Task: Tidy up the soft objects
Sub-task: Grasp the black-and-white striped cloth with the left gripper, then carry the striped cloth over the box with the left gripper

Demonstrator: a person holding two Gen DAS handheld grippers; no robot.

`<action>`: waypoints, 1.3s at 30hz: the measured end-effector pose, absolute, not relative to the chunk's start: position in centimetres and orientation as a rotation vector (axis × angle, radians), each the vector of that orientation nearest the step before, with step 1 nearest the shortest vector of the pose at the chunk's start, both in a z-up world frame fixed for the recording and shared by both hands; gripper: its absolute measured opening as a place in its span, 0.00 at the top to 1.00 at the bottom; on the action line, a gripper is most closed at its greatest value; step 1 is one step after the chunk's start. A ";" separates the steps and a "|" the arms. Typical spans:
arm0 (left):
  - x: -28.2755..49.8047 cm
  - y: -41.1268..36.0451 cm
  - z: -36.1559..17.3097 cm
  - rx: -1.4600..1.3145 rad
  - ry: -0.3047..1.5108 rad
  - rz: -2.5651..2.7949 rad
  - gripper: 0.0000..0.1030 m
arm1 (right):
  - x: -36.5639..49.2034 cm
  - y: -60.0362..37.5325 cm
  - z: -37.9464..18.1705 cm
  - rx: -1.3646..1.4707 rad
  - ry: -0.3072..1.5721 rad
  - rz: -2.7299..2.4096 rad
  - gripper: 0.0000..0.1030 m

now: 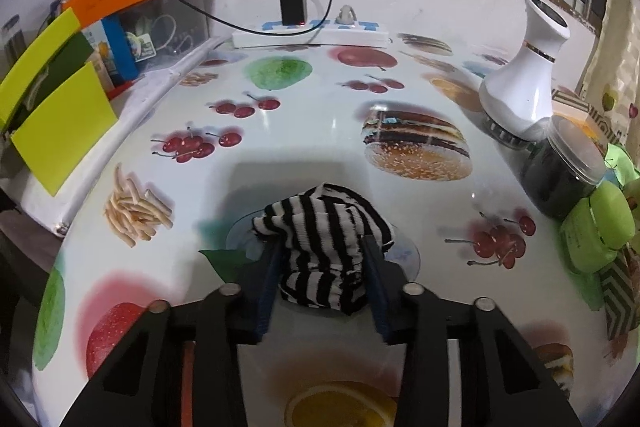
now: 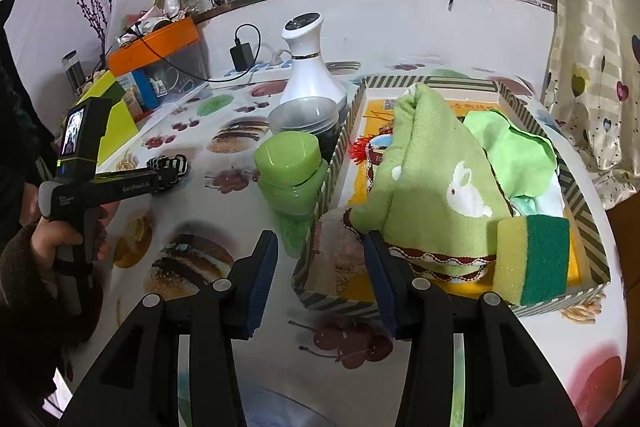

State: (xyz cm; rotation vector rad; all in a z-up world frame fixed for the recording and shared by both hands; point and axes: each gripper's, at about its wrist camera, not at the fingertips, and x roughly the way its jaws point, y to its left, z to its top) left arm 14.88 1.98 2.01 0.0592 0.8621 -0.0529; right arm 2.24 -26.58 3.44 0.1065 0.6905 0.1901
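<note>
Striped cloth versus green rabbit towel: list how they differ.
The striped cloth is black and white, bunched between the left gripper fingers on the table. The green rabbit towel is plain green with a white rabbit, heaped ungripped in the striped-edged tray. Both are soft fabric.

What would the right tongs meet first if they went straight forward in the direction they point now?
Probably the near corner of the striped box, where a pale pink cloth lies beside the green rabbit towel. The right tongs are open and empty; depth is uncertain.
</note>
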 end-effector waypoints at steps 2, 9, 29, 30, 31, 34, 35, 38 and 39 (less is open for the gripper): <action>14.9 2.2 2.1 0.053 0.859 -0.044 0.78 | 2.2 -26.7 3.4 0.112 0.690 0.191 0.55; 14.1 2.0 2.7 0.045 0.834 -0.040 0.86 | 2.2 -26.8 3.4 0.119 0.693 0.186 0.55; 7.0 0.2 4.2 -0.014 0.794 -0.126 0.86 | 7.1 -15.6 0.8 0.028 0.872 0.319 0.68; 6.6 -0.2 4.5 -0.009 0.786 -0.135 0.86 | 7.1 -15.7 0.9 0.036 0.873 0.325 0.71; 6.3 -0.4 4.7 -0.004 0.782 -0.139 0.86 | 6.9 -15.8 0.9 0.040 0.874 0.321 0.72; 4.9 -1.7 5.9 0.009 0.755 -0.169 0.86 | 6.1 -16.4 1.5 0.041 0.853 0.311 0.74; 4.6 -2.0 6.2 0.014 0.746 -0.172 0.86 | 5.7 -16.7 1.7 0.047 0.848 0.314 0.75; 3.5 -3.1 7.3 0.029 0.719 -0.195 0.86 | 4.9 -17.5 2.3 0.059 0.827 0.303 0.75; 3.2 -3.4 7.5 0.033 0.714 -0.204 0.86 | 4.6 -17.9 2.5 0.070 0.822 0.303 0.76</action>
